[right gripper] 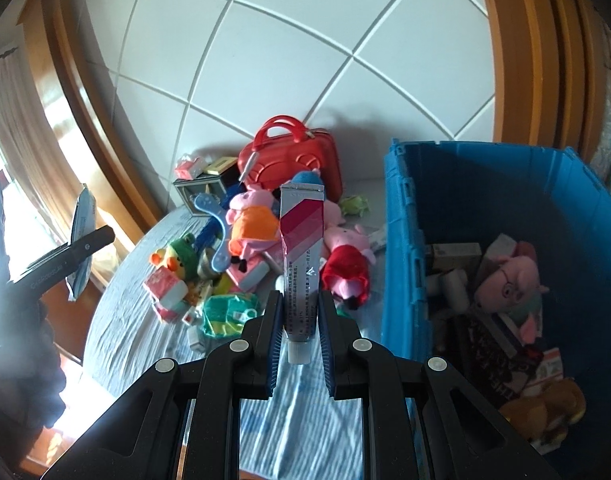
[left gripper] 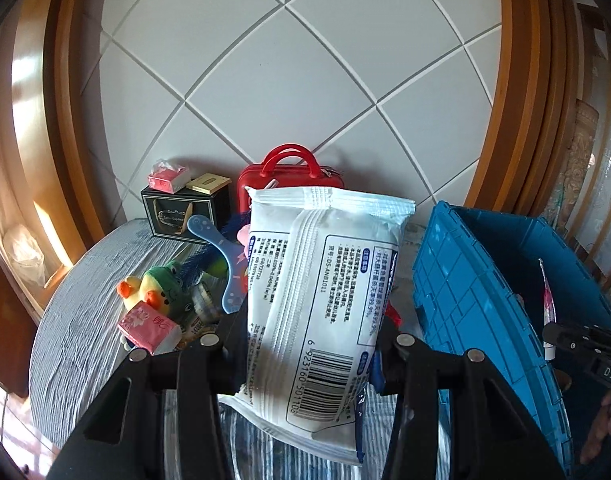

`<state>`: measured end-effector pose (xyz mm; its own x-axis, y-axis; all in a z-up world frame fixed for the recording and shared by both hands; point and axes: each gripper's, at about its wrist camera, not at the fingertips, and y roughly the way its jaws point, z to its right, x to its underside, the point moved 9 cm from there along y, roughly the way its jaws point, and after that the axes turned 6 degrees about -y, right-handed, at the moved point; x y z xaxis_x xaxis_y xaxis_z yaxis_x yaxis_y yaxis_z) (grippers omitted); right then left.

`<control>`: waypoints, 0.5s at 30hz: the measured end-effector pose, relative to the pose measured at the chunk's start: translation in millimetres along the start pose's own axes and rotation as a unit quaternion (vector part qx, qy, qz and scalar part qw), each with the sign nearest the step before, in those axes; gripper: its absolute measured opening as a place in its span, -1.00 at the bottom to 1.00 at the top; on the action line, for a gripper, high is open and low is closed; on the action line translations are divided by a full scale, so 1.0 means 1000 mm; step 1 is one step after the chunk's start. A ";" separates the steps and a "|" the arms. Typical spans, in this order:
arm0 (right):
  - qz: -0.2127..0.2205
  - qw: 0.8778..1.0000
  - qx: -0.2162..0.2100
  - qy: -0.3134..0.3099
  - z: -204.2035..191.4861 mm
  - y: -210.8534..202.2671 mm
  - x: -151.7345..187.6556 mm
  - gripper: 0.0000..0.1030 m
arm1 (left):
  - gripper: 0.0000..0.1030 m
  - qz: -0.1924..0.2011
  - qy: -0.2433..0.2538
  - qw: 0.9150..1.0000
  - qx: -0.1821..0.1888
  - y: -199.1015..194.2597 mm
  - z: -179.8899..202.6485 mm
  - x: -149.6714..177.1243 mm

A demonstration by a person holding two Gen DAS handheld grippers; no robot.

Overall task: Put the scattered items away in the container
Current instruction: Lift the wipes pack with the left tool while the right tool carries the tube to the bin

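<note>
Left gripper [left gripper: 311, 332] fingers held a wet-wipes pack [left gripper: 325, 280]; right gripper [right gripper: 299, 320] fingers clamped a toothpaste tube [right gripper: 301, 256] beside the blue crate [right gripper: 405, 240], plush toys [right gripper: 249, 224] crowding the desk [right gripper: 117, 320].

Blue plastic crate [right gripper: 405, 248] stood at right on striped-cloth table [right gripper: 117, 320]; pink pig plush with glasses [right gripper: 509, 280] lay inside. Toy pile left of crate: yellow duck plush [right gripper: 173, 258] at left edge, red-dressed pig plush [right gripper: 347, 270] nearest crate. Red hard-shell handbag [right gripper: 297, 160] behind pile, against wall.
</note>
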<state>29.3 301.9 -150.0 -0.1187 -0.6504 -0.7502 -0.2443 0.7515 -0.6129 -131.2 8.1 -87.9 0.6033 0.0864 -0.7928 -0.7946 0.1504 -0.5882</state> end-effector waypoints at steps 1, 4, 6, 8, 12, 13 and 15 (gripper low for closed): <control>0.001 1.000 0.002 0.002 0.003 -0.002 0.000 -0.67 | -0.14 -0.001 0.003 1.000 0.002 0.001 0.005 0.000; 0.005 1.000 0.011 0.009 0.015 -0.012 0.002 -0.67 | -0.14 -0.002 0.016 1.000 0.013 0.002 0.025 -0.001; 0.008 1.000 0.018 0.015 0.023 -0.018 0.002 -0.67 | -0.14 -0.003 0.023 0.999 0.023 0.003 0.041 -0.002; 0.011 0.999 0.024 0.019 0.029 -0.023 0.002 -0.67 | -0.14 -0.003 0.030 0.999 0.031 0.004 0.055 -0.003; 0.016 0.999 0.038 0.027 0.044 -0.034 0.001 -0.67 | -0.14 -0.007 0.052 0.997 0.052 0.006 0.089 -0.005; 0.017 0.999 0.041 0.030 0.049 -0.036 0.002 -0.67 | -0.14 -0.006 0.058 0.997 0.054 0.006 0.096 -0.005; 0.018 0.998 0.049 0.035 0.058 -0.041 0.003 -0.67 | -0.14 -0.003 0.071 0.996 0.062 0.006 0.113 -0.006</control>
<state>94.7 275.8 -141.8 -0.1941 -0.6262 -0.7551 -0.1443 0.7796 -0.6094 -132.0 120.1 -68.8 0.5850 -0.0543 -0.8092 -0.7714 0.2710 -0.5758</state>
